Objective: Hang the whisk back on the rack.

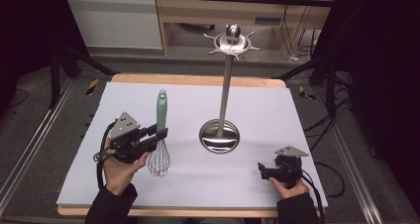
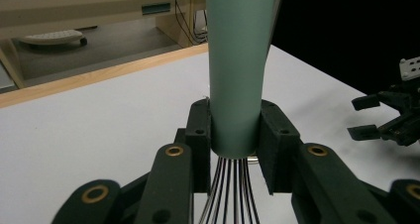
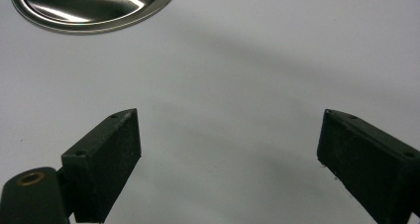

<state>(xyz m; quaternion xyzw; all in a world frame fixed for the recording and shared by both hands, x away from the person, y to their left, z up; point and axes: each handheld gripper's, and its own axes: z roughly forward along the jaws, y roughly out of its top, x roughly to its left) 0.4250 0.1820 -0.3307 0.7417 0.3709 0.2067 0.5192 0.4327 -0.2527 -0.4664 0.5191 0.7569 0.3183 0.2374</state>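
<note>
High view: a white table (image 1: 257, 110) with a wooden edge takes up most of the scene, set on a grey floor with dark frame rails at either side. Near its middle stands a tall steel utensil stand (image 1: 224, 100), a round polished base carrying a thin upright pole topped by a ring of hooks and a ball knob. Left of the stand, a whisk (image 1: 159, 135) with a pale green handle stands upright, handle up, with its wire loops at the table surface.

The left gripper (image 1: 159, 134), held in the person's left hand (image 1: 118, 167), has its jaws clamped on the bottom end of the whisk handle, just above the wires; the left gripper view shows both black jaws pressed against the green handle (image 2: 236, 70) on either side, wires fanning out below.

The right gripper (image 1: 261, 170) sits low at the table's near right corner, well apart from the stand. Its jaws stand wide apart with nothing between them, pointing toward the stand's base (image 3: 94, 6).
</note>
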